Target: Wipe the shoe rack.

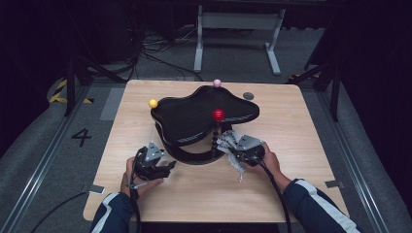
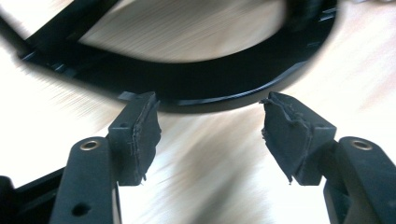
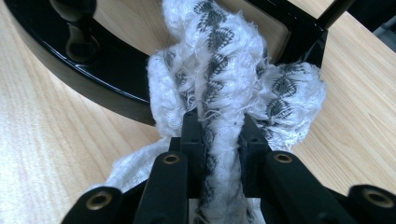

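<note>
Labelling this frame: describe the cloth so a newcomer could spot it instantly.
On the wooden table stands a black rack with ball-tipped posts. At its near right edge, below the red ball, the right gripper is shut on the cloth. It is the one soft thing there: fluffy white fabric with dark zigzag stripes, bunched up.

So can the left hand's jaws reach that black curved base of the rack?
Probably yes. The left gripper is open with nothing between its jaws, and the black curved base lies just beyond their tips with bare table between, so nothing seems to block it.
</note>
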### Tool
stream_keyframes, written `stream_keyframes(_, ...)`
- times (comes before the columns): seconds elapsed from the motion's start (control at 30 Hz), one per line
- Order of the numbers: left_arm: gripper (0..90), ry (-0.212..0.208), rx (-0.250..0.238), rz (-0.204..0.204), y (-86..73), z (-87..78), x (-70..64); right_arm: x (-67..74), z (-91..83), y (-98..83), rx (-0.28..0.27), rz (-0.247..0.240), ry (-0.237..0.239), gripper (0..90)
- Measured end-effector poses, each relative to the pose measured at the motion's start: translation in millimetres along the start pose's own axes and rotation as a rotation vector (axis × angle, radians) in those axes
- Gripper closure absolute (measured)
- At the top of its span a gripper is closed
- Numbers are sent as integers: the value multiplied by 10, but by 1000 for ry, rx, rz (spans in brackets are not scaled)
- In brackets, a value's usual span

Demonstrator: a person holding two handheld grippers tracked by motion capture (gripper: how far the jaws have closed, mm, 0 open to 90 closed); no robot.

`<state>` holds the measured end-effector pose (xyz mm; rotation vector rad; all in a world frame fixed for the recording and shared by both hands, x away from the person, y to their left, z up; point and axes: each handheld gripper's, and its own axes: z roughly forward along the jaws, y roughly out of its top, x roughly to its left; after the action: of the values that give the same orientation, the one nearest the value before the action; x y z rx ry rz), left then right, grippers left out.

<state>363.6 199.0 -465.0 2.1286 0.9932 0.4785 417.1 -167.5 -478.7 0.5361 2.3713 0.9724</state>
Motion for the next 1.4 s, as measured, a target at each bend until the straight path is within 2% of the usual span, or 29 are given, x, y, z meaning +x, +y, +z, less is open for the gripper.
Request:
stream_keyframes(0.07,331,16,-17,-23,-10,-5,87,-7,1,-5,2,0,-2,770)
stream_keyframes(0.1,330,28,-42,-38,-22,-4,152,-10,3,-8,-2,4,1,770)
stream_keyframes(0.17,327,29,-44,-45,-20,1,193,-10,3,-10,-3,5,2,770)
stream_keyframes(0.23,317,27,-67,-81,-22,5,271,-9,0,-13,-6,14,7,770)
stream_keyframes(0.27,316,29,-95,-122,-6,23,345,-9,-3,-15,-6,17,10,770)
stream_keyframes(0.37,311,38,-104,-120,25,47,392,-6,1,-16,-8,14,4,770)
stream_keyframes(0.43,304,33,-113,-134,64,79,447,-8,-3,-17,-7,19,11,769)
stream_keyframes(0.63,297,70,-164,-172,216,183,646,-17,-2,-26,-14,24,14,766)
stream_keyframes(0.67,294,81,-170,-178,230,203,669,-18,-2,-28,-15,26,14,765)
stream_keyframes(0.73,299,146,-198,-174,236,265,712,-16,0,-30,-16,21,10,765)
stream_keyframes(0.77,306,148,-183,-189,244,298,740,-14,-6,-28,-13,18,12,766)
stream_keyframes(0.83,284,128,-187,-225,260,359,805,-9,-21,-28,-18,10,22,770)
stream_keyframes(0.97,297,148,-196,-238,346,460,873,27,-60,-14,-41,3,57,773)
stream_keyframes(1.1,327,168,-192,-260,419,533,927,130,-73,18,-58,-46,87,771)
stream_keyframes(1.2,399,176,-199,-303,445,571,961,156,-77,18,-61,-55,94,770)
stream_keyframes(1.3,472,184,-200,-292,461,596,964,158,-113,12,-72,-54,109,771)
stream_keyframes(1.4,548,179,-207,-297,468,613,970,165,-145,18,-88,-56,108,771)
